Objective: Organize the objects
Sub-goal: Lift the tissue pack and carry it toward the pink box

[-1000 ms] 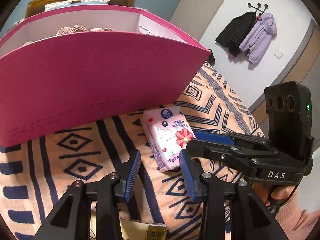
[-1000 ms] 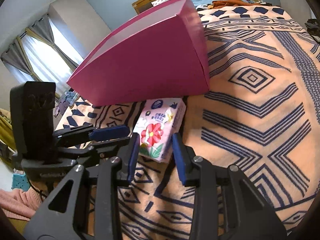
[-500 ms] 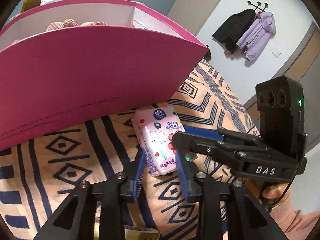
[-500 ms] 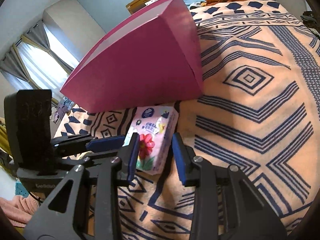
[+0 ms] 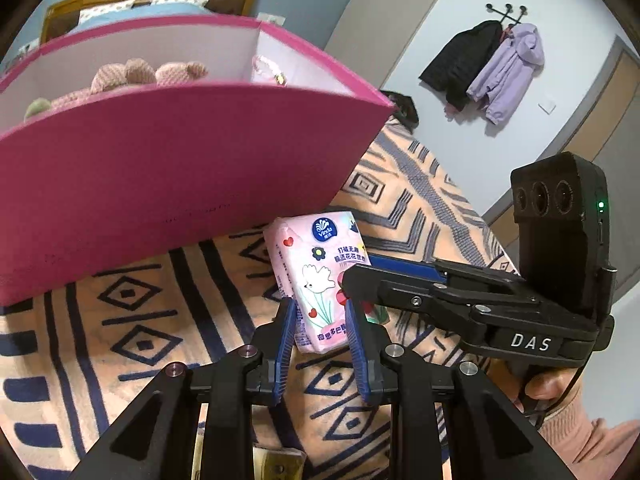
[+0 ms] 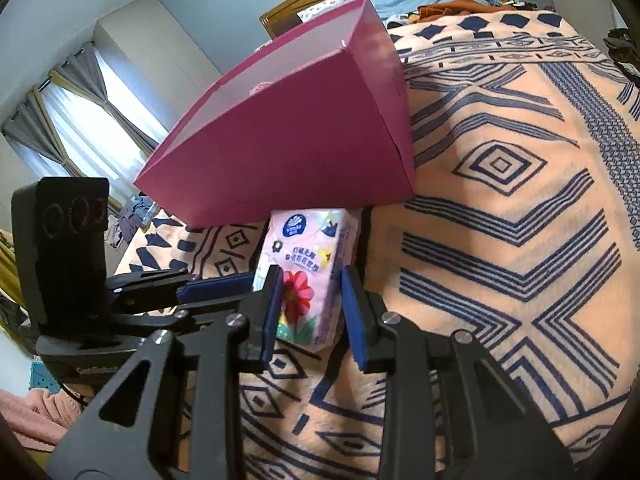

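The pink tissue pack (image 5: 320, 276) lies flat on the patterned blanket (image 6: 500, 240) of the bed, its far end just in front of the near wall of the magenta storage box (image 5: 180, 172). Its long axis runs away from both cameras, toward the box, so its near end points back at the fingers. The left gripper (image 5: 320, 336) has its fingers drawn narrow around that near end, the blue pads (image 5: 285, 340) seemingly touching the wrapper's two long sides; it looks like a grip. The right gripper (image 6: 308, 312) comes in from the other side, its fingers set a little wider on either side of the pack; the left pad seems to meet the wrapper, while a gap shows at the right pad, so I judge it not clamped. Both hands are about equally near. Inside the box sit knitted plush pieces (image 5: 128, 76). The coming move probably lifts the pack over the wall straight ahead, so the box's height matters.
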`<state>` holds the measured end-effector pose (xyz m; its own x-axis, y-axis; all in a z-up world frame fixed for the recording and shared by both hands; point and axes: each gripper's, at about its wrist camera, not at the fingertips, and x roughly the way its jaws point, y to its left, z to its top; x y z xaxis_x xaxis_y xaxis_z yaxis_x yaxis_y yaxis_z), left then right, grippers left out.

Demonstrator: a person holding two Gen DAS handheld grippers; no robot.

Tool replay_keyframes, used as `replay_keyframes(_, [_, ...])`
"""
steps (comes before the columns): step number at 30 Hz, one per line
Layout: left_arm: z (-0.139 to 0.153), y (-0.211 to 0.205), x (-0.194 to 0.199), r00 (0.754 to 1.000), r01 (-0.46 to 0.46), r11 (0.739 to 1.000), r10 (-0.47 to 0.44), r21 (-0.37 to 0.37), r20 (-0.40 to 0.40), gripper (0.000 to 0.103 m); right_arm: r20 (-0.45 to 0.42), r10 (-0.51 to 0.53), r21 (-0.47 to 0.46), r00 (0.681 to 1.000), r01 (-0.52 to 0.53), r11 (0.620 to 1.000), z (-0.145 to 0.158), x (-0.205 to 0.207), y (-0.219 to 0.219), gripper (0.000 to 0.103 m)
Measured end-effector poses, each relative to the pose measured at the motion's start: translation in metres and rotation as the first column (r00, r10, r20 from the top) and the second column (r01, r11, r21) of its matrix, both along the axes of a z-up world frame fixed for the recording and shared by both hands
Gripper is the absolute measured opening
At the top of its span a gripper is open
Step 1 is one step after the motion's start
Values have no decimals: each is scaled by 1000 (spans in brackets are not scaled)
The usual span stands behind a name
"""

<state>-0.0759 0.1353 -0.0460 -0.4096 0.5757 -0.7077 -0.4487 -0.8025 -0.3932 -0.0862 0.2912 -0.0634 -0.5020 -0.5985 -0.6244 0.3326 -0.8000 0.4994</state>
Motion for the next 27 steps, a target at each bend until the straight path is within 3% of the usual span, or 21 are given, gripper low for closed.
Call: replay_keyframes(27, [49, -12, 26, 988, -11, 1000, 10, -7, -151, 23, -163, 30, 8, 986, -30, 1000, 55, 27, -13, 33])
